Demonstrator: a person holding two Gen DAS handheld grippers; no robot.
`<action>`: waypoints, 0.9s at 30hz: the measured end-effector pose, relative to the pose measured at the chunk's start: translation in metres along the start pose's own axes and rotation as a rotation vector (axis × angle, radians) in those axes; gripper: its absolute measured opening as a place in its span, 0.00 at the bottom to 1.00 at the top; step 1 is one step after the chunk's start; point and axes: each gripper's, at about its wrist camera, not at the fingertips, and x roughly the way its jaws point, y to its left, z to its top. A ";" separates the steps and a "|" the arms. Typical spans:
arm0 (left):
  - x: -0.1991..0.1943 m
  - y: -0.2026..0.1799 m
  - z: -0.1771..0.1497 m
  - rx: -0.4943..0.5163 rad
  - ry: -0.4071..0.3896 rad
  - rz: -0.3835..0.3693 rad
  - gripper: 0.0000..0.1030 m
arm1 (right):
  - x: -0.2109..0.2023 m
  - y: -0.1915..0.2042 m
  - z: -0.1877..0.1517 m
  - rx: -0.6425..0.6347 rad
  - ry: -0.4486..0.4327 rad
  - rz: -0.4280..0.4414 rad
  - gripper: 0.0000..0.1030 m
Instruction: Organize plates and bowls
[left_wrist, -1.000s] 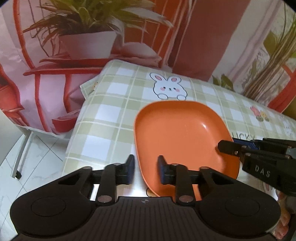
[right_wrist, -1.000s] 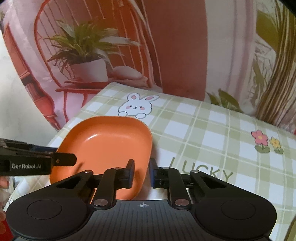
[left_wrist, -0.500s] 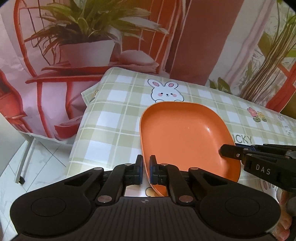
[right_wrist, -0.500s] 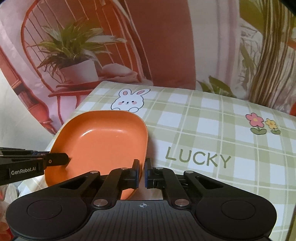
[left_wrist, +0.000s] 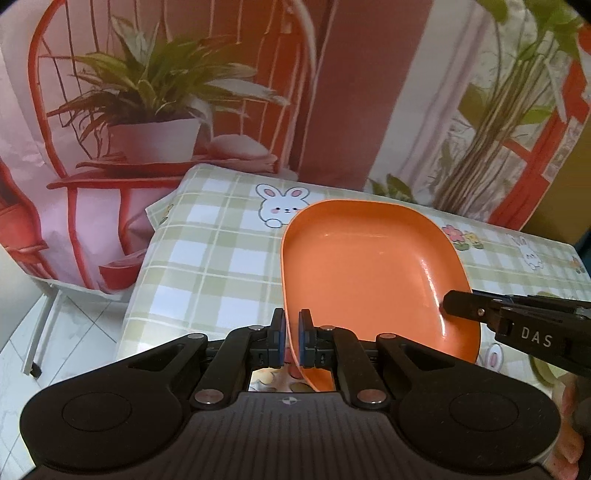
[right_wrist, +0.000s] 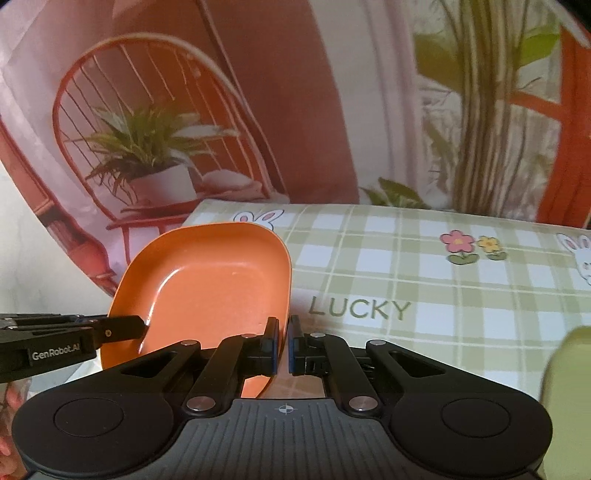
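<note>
An orange rounded-square plate (left_wrist: 362, 266) is lifted off the checked tablecloth (left_wrist: 207, 266) and tilted up. My left gripper (left_wrist: 291, 332) is shut on its left rim. My right gripper (right_wrist: 283, 343) is shut on its right rim; the plate also shows in the right wrist view (right_wrist: 207, 273). The right gripper reaches in from the right edge of the left wrist view (left_wrist: 461, 306). The left gripper reaches in from the left edge of the right wrist view (right_wrist: 125, 326).
The table's left edge (left_wrist: 136, 295) drops to a tiled floor (left_wrist: 66, 332). A printed backdrop with a chair and plants hangs behind the table. A blurred pale green object (right_wrist: 569, 391) sits at the lower right of the right wrist view.
Both grippers closed on opposite rims of the orange plate, then raised it off the cloth and tilted its far edge up.
</note>
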 end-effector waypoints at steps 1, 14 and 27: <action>-0.004 -0.004 -0.001 0.004 -0.003 0.000 0.08 | -0.005 -0.001 -0.001 0.004 -0.004 -0.003 0.05; -0.023 -0.057 -0.020 0.058 -0.014 -0.031 0.08 | -0.067 -0.036 -0.026 0.055 -0.055 -0.036 0.05; -0.031 -0.101 -0.042 0.097 -0.039 -0.066 0.08 | -0.115 -0.080 -0.053 0.117 -0.106 -0.056 0.05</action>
